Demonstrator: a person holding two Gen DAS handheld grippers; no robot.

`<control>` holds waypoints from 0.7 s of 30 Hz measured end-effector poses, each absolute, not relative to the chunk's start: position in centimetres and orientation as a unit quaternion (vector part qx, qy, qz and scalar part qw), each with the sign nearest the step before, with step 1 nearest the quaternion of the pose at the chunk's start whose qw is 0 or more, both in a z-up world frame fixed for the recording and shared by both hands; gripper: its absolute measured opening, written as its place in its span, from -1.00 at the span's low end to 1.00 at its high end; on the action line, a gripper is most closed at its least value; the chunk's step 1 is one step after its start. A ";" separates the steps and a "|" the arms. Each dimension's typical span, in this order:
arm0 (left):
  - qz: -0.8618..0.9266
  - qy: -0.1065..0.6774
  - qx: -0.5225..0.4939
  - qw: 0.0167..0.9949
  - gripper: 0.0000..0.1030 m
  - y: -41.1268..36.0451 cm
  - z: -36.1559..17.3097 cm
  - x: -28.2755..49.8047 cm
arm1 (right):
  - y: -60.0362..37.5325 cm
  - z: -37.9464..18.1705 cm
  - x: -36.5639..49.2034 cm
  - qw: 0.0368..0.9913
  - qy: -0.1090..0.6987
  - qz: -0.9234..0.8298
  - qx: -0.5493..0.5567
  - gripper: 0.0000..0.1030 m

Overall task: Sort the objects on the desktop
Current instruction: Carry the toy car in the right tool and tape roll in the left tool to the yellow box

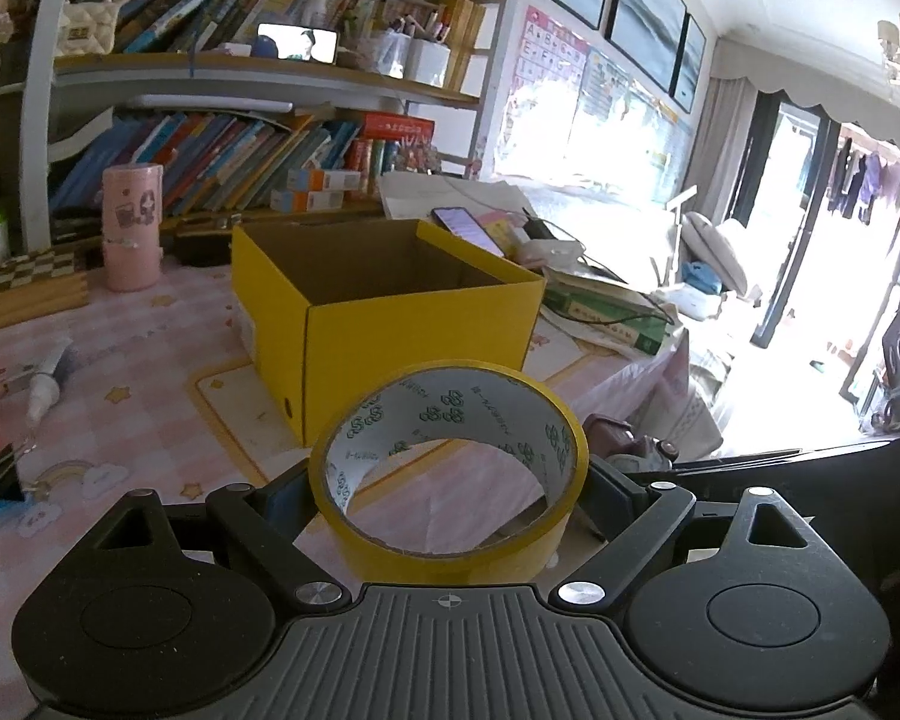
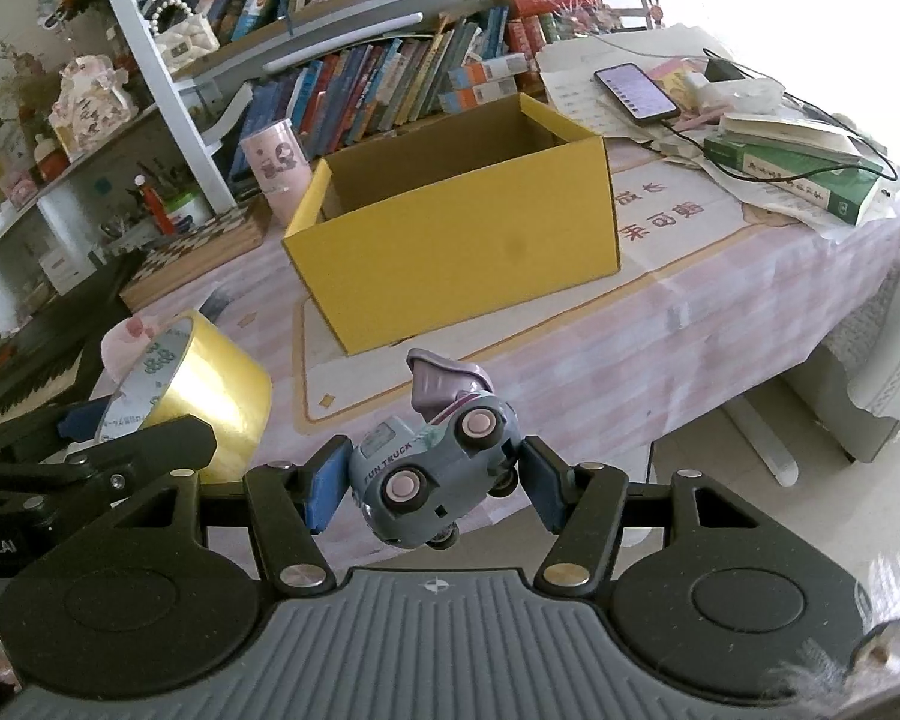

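L claw (image 1: 448,495) grips yellow tape roll (image 1: 450,468) | R claw (image 2: 427,483) clamps grey toy truck (image 2: 435,462) | open yellow cardboard box (image 2: 450,222) lies ahead, frame ctr, w/ R nearer.

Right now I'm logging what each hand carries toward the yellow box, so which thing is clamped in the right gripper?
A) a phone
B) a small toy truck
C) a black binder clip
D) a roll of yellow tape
B: the right gripper has its blue pads pressed on either side of the grey-blue toy truck, while the tape roll sits in the left gripper.
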State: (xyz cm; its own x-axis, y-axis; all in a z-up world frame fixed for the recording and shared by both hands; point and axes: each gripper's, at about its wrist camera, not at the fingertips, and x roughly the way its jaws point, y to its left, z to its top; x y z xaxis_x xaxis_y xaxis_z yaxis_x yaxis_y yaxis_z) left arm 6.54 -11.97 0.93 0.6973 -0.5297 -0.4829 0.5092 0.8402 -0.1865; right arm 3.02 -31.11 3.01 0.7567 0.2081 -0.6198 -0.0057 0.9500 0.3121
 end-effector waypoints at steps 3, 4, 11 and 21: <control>-0.281 0.268 -0.020 0.921 0.78 -12.2 1.0 6.7 | -31.8 3.0 3.7 0.926 0.344 0.060 0.147 0.13; -0.281 0.267 -0.020 0.922 0.78 -12.2 1.0 6.8 | -32.0 3.0 4.0 0.926 0.343 0.060 0.147 0.13; -0.271 0.256 -0.030 0.927 0.78 -14.2 1.8 9.1 | -33.8 3.7 6.5 0.928 0.335 0.072 0.145 0.13; -0.250 0.224 -0.062 0.940 0.78 -16.1 3.7 13.1 | -37.1 6.4 11.8 0.943 0.291 0.103 0.126 0.13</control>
